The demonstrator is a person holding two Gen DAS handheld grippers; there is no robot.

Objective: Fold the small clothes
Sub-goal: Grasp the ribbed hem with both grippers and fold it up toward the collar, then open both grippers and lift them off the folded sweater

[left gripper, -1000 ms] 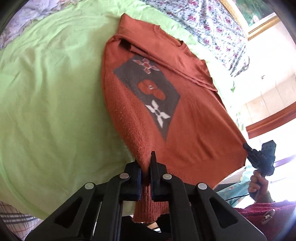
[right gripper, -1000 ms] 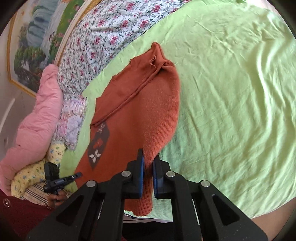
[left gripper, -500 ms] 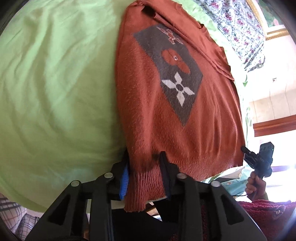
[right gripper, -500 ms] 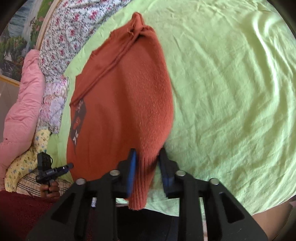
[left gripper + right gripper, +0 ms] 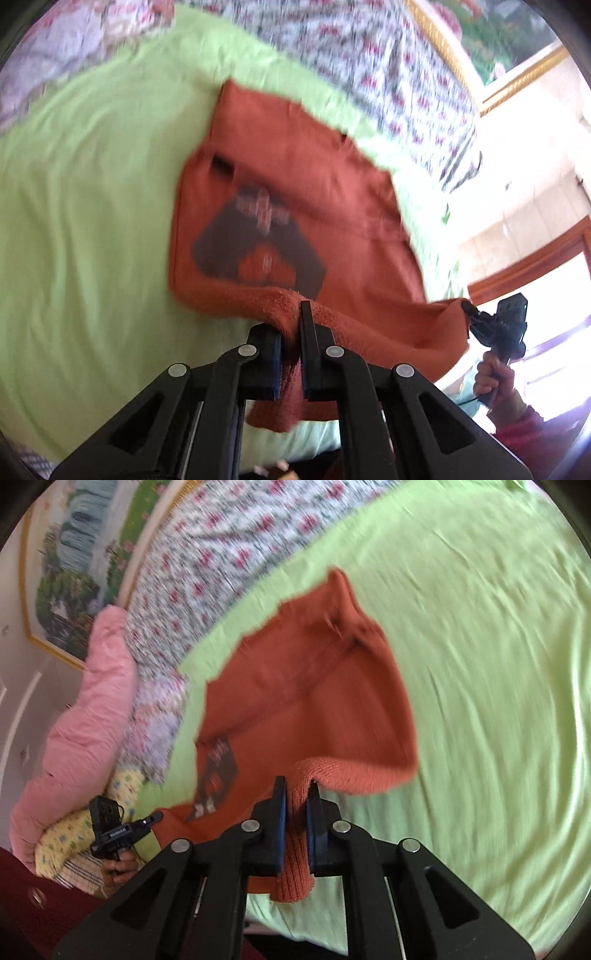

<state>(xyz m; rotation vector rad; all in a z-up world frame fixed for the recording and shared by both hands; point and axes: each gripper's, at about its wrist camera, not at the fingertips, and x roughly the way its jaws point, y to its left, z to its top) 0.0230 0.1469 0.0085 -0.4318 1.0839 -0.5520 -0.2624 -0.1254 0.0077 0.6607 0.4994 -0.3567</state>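
Note:
A rust-orange knit sweater [image 5: 295,177] with a dark diamond patch lies on the green bed sheet [image 5: 92,221], collar at the far end. Its ribbed hem is lifted and curls over toward the patch. My left gripper [image 5: 291,317] has its jaws closing tight on one hem corner, with fabric bunched between the pads. At the other corner, my right gripper [image 5: 297,786] is closing on the hem, knit [image 5: 314,701] pinched between its blue pads. Each gripper shows in the other's view: the right gripper [image 5: 476,317] and the left gripper [image 5: 155,818]. Both pictures are motion-blurred.
A floral quilt [image 5: 221,554] and a pink duvet [image 5: 92,701] lie along the bed's far side under a framed painting [image 5: 74,572]. The person's hand [image 5: 495,376] and dark red sleeve show at the near edge. Green sheet [image 5: 480,664] spreads wide to the right.
Both grippers let go of the hem, stood open around it half a second ago, and have shut on it again. The hem has risen and rolled toward the collar.

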